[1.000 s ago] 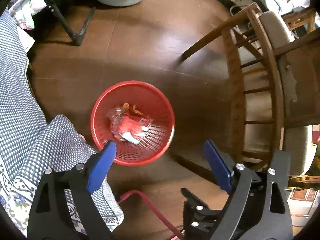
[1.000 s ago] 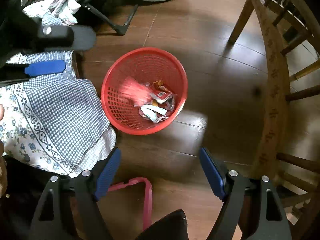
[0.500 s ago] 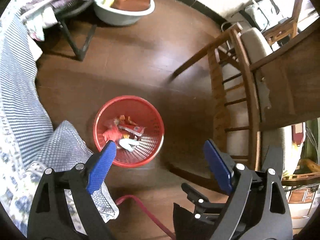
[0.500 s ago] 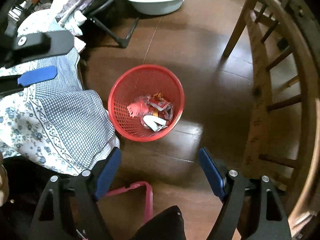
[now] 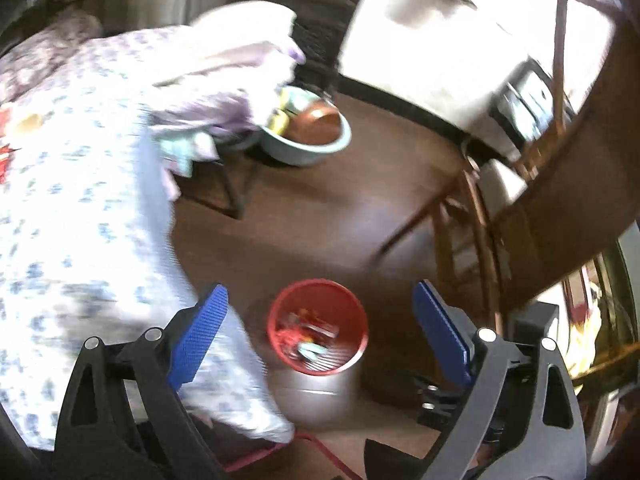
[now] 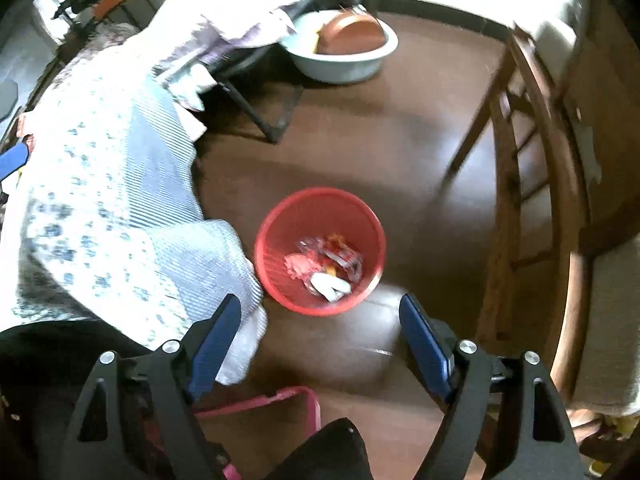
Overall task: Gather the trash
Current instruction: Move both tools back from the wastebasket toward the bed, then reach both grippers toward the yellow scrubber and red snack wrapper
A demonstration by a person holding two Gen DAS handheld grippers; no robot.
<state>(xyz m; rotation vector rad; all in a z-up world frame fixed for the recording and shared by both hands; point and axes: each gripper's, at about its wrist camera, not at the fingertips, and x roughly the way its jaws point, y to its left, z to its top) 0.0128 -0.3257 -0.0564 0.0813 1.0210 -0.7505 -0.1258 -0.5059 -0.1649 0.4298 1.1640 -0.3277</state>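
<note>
A red mesh waste basket (image 5: 352, 320) (image 6: 276, 248) stands on the dark wooden floor, far below both grippers. Inside it lie several crumpled wrappers (image 5: 306, 332) (image 6: 324, 266), red, orange and white. My left gripper (image 5: 318, 304) hangs high above the basket, open, with nothing between its blue pads. My right gripper (image 6: 320, 316) is also open and empty, above the basket's near rim. Both views are blurred by motion.
A bed with a blue-and-white floral and checked cover (image 5: 72, 216) (image 6: 104, 208) fills the left. A pale basin (image 5: 304, 136) (image 6: 340, 56) with a brown bowl sits on the floor at the back. A wooden chair (image 5: 476, 248) (image 6: 532, 184) stands right. A pink frame (image 6: 288, 400) lies near.
Both grippers have risen well away from the basket, which now looks smaller. The left view has tilted up, bringing in the bed top, the basin and the wall. A red wrapper settled into the basket.
</note>
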